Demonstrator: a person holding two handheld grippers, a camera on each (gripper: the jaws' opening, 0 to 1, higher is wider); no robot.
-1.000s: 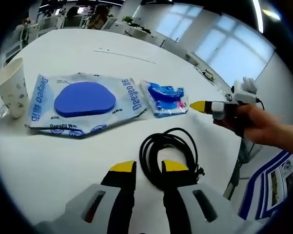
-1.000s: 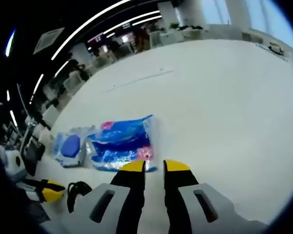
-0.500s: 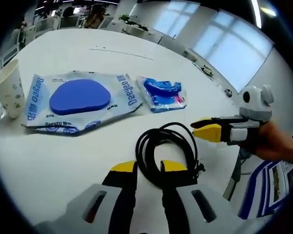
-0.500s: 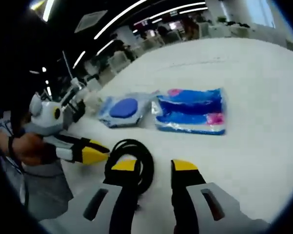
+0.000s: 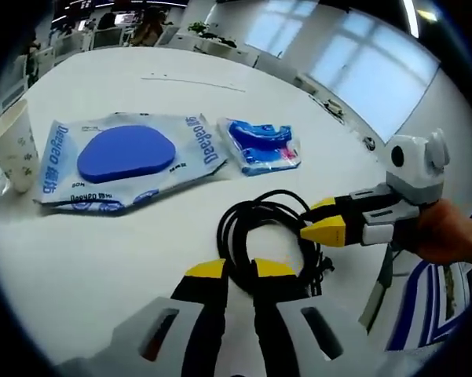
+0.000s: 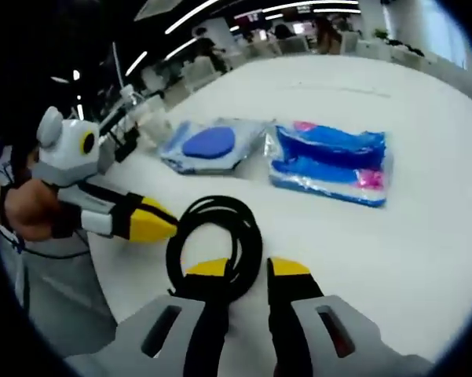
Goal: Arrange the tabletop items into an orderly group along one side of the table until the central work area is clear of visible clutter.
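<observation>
— Cable coil [image 5: 268, 237] is lying at the table's [image 5: 102, 251] near edge, in front of the big pouch with the blue disc [image 5: 126, 161] and the small blue packet [image 5: 261, 147]. What's changing?

— Right gripper [image 5: 323, 224] has swung in from the packet a second ago and is now touching the coil's rim, jaws nearly pressed together. Left gripper [image 5: 232, 269] is hovering just short of the loop, jaws slightly spread, holding nothing.

— So?

— Both are converging on the cable, probably the next item to join the row by the paper cup [image 5: 14, 153]

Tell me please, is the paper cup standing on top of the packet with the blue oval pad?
No, the paper cup stands on the table beside the packet, at its end.
</observation>
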